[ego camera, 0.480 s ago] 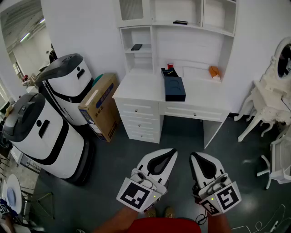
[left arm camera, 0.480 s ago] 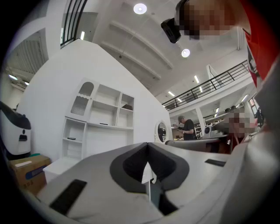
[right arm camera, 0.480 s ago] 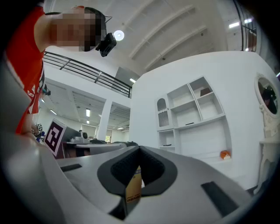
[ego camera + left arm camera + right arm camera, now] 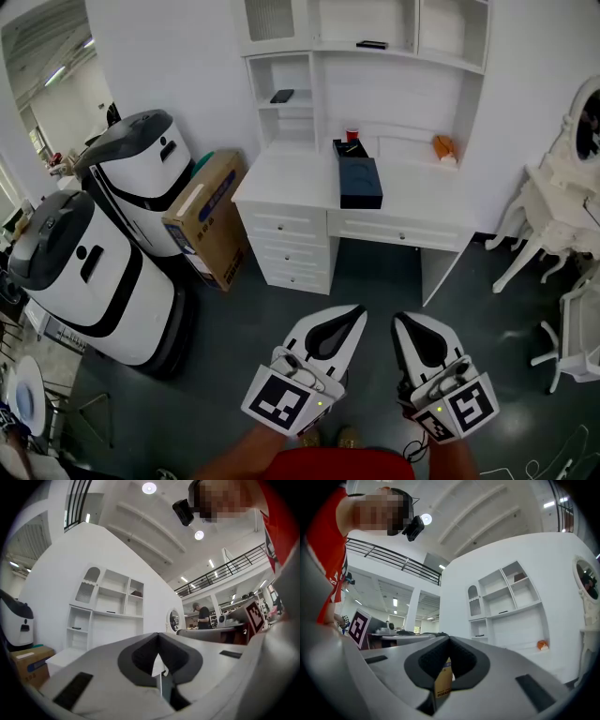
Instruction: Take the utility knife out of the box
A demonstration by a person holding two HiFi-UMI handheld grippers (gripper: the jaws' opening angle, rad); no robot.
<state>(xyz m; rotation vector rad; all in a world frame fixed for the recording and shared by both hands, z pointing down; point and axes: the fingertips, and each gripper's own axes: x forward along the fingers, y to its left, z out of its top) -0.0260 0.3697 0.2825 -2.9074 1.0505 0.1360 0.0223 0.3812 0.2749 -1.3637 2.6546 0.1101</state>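
A dark blue box (image 4: 361, 183) lies flat on the white desk (image 4: 281, 183) far ahead of me, with a smaller dark box (image 4: 348, 148) right behind it. No utility knife can be made out from here. Both grippers hang low in front of my body, well short of the desk. My left gripper (image 4: 351, 316) is shut, its jaws meeting at the tip with nothing between them; in its own view the left gripper (image 4: 158, 636) points level at the white shelving. My right gripper (image 4: 405, 325) is shut and empty too, and the right gripper (image 4: 449, 639) faces the same way.
Two white-and-black machines (image 4: 141, 173) (image 4: 84, 272) and a cardboard box (image 4: 211, 216) stand left of the desk. A white ornate chair (image 4: 553, 225) is at the right. A red cup (image 4: 352, 134) and an orange object (image 4: 442, 147) sit at the desk's back. Dark floor lies between.
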